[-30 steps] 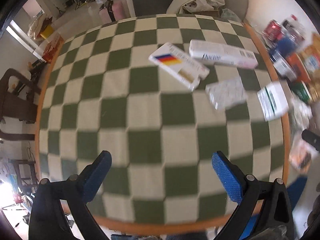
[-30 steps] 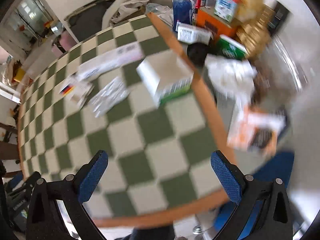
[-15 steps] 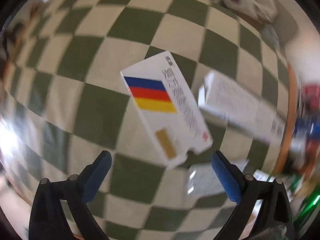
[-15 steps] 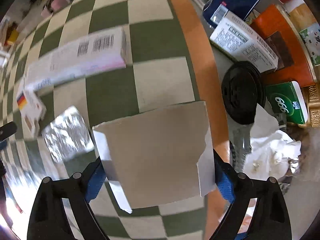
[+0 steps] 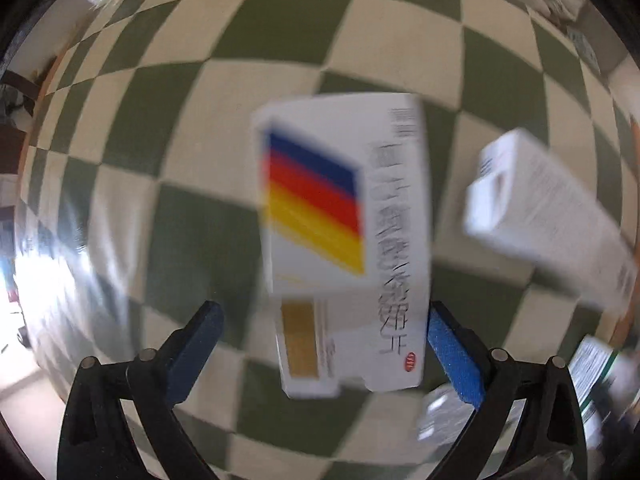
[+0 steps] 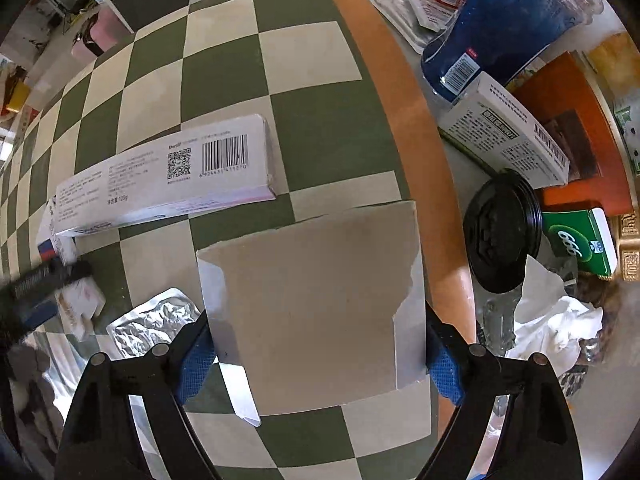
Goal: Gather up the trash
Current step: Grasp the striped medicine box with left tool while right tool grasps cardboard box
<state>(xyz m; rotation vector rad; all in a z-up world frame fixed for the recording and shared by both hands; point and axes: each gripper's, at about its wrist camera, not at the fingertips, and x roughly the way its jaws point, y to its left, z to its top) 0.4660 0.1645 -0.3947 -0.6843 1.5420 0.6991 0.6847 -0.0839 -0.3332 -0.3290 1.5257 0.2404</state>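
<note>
A white medicine box with blue, red and yellow stripes lies on the green-and-cream checkered table. My left gripper is open around its near end, the right pad at the box's edge. In the right wrist view my right gripper has its blue pads against both sides of a torn grey-brown cardboard box near the table's orange edge. The left gripper shows at the left there, over the striped box.
A long white toothpaste box and a foil blister pack lie beside them. Past the table edge are a blue jar, a white box, a black lid, a green pack and crumpled tissue.
My left gripper moved down and forward onto the striped box, which now sits between its fingers. My right gripper came down around the cardboard box and closed onto its sides.
</note>
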